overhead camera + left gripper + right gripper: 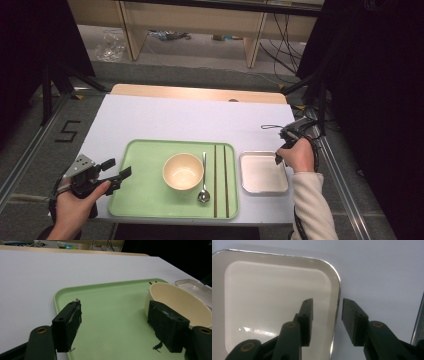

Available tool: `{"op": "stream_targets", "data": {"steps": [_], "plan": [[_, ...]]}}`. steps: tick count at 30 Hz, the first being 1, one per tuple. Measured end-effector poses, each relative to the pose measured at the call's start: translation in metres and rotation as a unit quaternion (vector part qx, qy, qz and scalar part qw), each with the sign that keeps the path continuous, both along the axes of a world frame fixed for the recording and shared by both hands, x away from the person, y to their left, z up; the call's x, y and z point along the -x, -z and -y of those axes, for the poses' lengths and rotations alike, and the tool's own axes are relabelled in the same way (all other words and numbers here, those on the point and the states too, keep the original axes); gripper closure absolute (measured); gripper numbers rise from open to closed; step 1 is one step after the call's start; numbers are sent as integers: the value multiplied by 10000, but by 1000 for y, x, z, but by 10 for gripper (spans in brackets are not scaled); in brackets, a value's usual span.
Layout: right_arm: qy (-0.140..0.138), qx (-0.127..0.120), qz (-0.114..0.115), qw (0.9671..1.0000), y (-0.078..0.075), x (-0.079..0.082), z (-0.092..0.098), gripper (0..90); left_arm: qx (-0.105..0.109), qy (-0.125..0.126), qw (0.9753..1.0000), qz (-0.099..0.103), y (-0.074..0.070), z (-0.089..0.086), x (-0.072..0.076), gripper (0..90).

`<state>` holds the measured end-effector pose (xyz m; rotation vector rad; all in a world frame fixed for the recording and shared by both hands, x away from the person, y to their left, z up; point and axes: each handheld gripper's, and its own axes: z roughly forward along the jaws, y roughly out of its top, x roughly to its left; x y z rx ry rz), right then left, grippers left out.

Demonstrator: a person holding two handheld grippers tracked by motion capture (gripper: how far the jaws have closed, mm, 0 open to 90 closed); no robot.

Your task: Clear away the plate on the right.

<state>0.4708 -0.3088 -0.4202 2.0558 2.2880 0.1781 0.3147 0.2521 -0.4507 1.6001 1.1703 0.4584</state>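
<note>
Small metal tray (263, 173), shallow, square with rounded corners and a thin shiny rim, lying flat on the white table (175, 117) just right of the green tray (145, 172), apart from it by a narrow gap. Probably light and rigid, slick on its inner face, prone to sliding on the smooth tabletop if nudged from the side. Best taken by the rim: one jaw inside the wall, one outside, pinching the thin lip squarely near the middle of an edge to avoid tipping.

Right gripper (327, 322) already straddling that rim at the tray's far right edge, jaws parted with the lip between them, not yet clamped, nothing held. Also seen from above at the tray's far right corner (279, 157).

Left gripper (115, 327) hovering low over the near left corner of the green tray, jaws wide apart and empty, aimed toward the cream bowl (180, 302).

On the green tray: the bowl (183, 171) near the centre, a metal spoon (203, 177) just beside it on the right, then a pair of dark chopsticks (220, 180) lying lengthwise.
</note>
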Motion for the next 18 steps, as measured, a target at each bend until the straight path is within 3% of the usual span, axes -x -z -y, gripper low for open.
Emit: {"op": "stream_targets", "data": {"steps": [2, 3, 6, 7, 9, 12, 13, 14, 16, 17, 18], "plan": [[5, -2, -58, 10000, 2, 0, 0, 653, 15, 8, 10000, 7, 0, 0, 0, 271], [-123, 41, -36, 9999, 3, 0, 2, 659, -4, -16, 10000, 6, -1, 0, 1, 271], [204, 109, -289, 9993, 8, 0, 0, 677, 6, -6, 10000, 24, -1, 0, 1, 271], [111, 30, -401, 9991, 11, 0, 2, 678, 2, -5, 10000, 29, -1, 0, 2, 271], [-215, 107, -235, 9994, 19, 0, 8, 688, 4, -7, 10000, 31, -1, 0, 2, 271], [61, 61, -453, 9989, 22, 0, 6, 705, -10, -2, 10000, 24, -1, 1, 1, 271], [-4, 61, -347, 9994, 24, 0, 8, 710, -11, 0, 10000, 26, -1, 1, 1, 271], [-95, 58, -422, 9990, 23, -1, 9, 711, -13, 0, 10000, 25, -1, 1, 1, 271], [112, 79, -486, 9987, 25, 1, 8, 728, -12, 2, 10000, 17, -1, 1, 1, 271], [-42, 45, -517, 9986, 26, 0, 11, 739, -18, 0, 10000, 19, -1, 0, 1, 271], [62, 11, -566, 9984, 25, 0, 10, 745, -1, 3, 10000, 23, -1, 0, 1, 271]]}}
